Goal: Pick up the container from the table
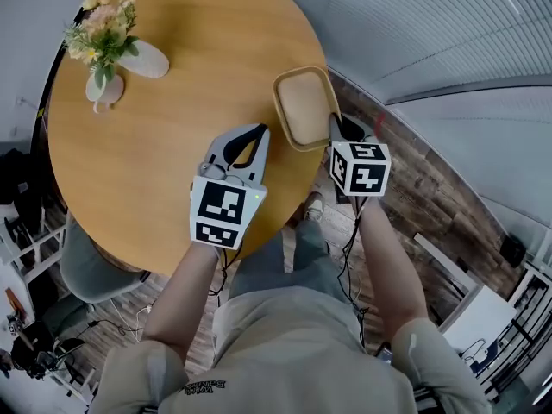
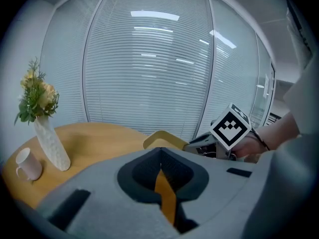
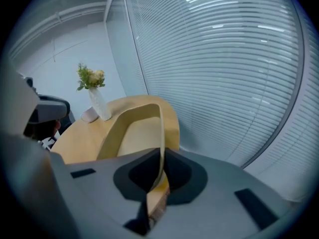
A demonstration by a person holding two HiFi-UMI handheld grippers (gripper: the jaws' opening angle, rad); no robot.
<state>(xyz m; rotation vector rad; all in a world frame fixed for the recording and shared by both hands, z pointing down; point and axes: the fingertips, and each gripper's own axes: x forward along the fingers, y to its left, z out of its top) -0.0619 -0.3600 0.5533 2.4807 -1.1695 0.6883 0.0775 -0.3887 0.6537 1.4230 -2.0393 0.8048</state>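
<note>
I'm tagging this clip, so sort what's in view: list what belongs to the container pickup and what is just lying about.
In the job: container; right gripper, clamped on its rim; table.
Lying about: vase of flowers; white mug; left gripper, shut and empty.

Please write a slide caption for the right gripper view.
Right gripper shut on the yellow container rim; vase and table beyond.

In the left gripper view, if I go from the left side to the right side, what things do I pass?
White mug → white vase of flowers → yellow container → right claw, shut on the container's rim, with its marker cube on top.
</note>
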